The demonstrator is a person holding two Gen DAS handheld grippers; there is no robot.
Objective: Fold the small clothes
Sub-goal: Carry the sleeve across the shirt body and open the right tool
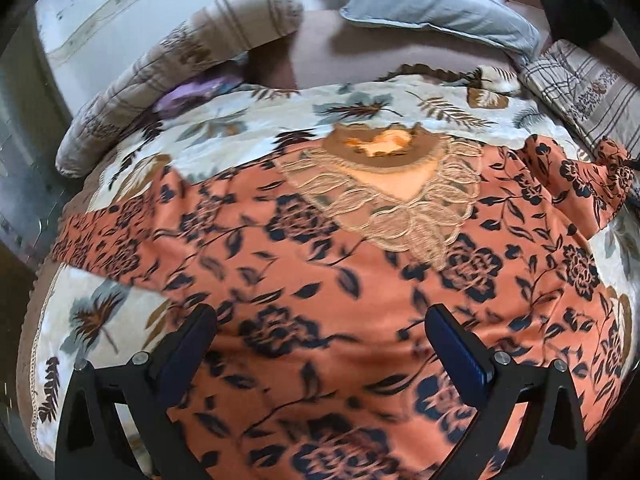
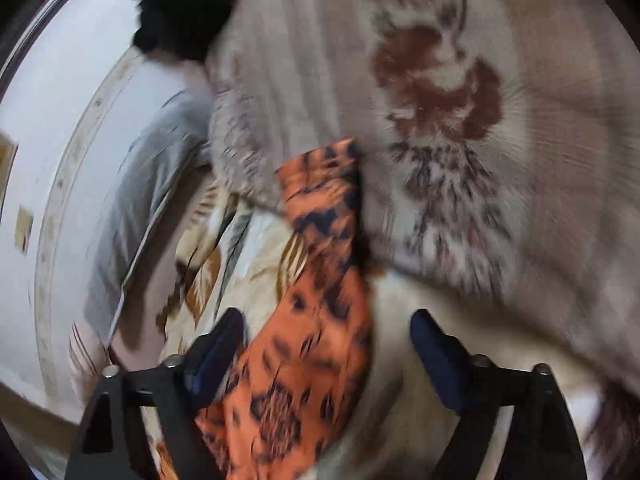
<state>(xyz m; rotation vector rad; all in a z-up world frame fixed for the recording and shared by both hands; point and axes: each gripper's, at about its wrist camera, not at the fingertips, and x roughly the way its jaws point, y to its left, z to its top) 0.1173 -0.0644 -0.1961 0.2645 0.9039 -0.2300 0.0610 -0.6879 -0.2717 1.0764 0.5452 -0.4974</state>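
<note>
An orange floral blouse (image 1: 320, 264) lies spread flat across the bed's leaf-print bedspread (image 1: 248, 120), filling the frame's centre, apparently unfolded. The left claw (image 1: 320, 344) hovers wide above its hem; the right claw (image 2: 326, 344), also wide, straddles a blurred sleeve.

I count one orange floral top (image 1: 320, 264), one grey pillow (image 1: 436, 12), two patterned cushions (image 1: 168, 80) and my two claws (image 1: 320, 344)
</note>
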